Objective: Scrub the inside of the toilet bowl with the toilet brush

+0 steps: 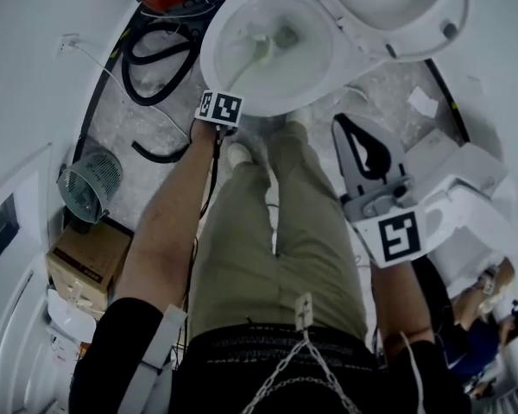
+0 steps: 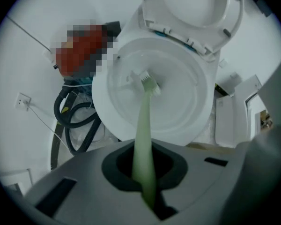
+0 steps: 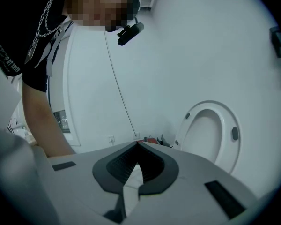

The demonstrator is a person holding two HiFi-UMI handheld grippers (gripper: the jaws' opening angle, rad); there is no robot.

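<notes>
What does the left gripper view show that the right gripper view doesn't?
Only the left: the brush held in its jaws, its head down in the bowl, and a black hose on the floor. Only the right: the person's arm, the head camera, and shut, empty jaws. Both: the raised seat.

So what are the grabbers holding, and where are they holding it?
The left gripper pinches the toilet brush by its pale green handle, far from the bristles, which are inside the toilet bowl. The right gripper is shut on nothing.
</notes>
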